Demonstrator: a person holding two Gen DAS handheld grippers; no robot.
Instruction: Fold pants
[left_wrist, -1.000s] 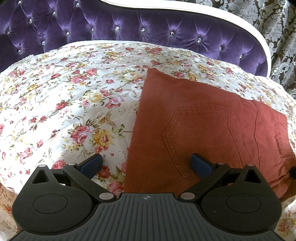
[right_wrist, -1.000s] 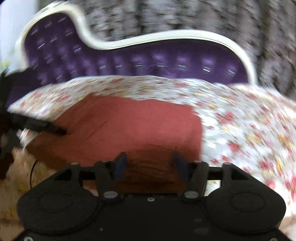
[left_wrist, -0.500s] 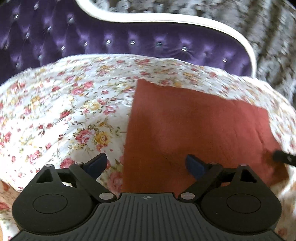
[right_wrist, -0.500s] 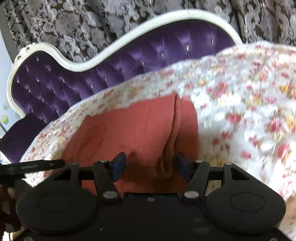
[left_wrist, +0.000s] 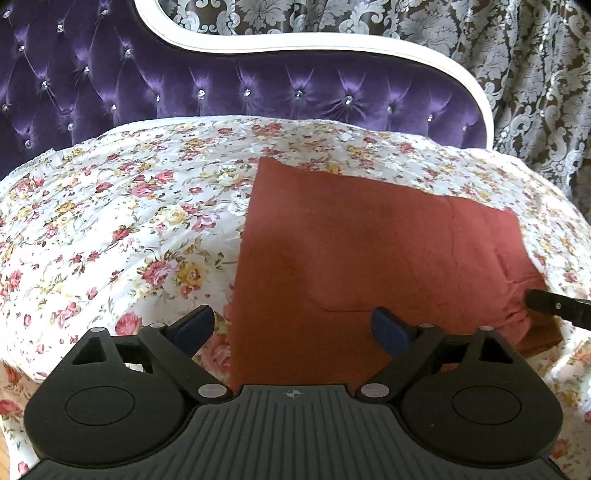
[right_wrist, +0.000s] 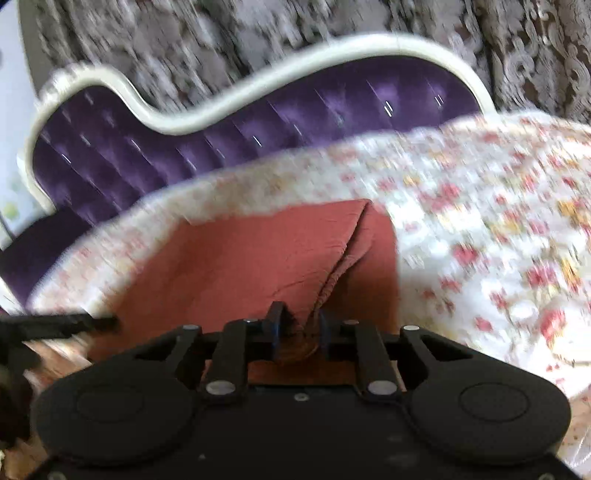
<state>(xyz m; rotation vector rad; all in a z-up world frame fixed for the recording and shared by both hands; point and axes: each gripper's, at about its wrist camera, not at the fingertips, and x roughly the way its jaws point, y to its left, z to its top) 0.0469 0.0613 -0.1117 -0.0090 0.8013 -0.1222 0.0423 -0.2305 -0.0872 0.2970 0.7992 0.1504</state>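
Looks mostly done: low in the frame the right tongs (right_wrist: 298, 328) have just closed onto the near edge of the rust pants (left_wrist: 369, 254), left tongs (left_wrist: 293, 328) gaping and empty, pants already a folded rectangle mid-frame on the flowery bed (left_wrist: 129, 221), probably one fold left.

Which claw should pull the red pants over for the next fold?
The right claw. It has just been closing and pinches a bunched edge of the pants. The left claw hangs open above them, gripping nothing.
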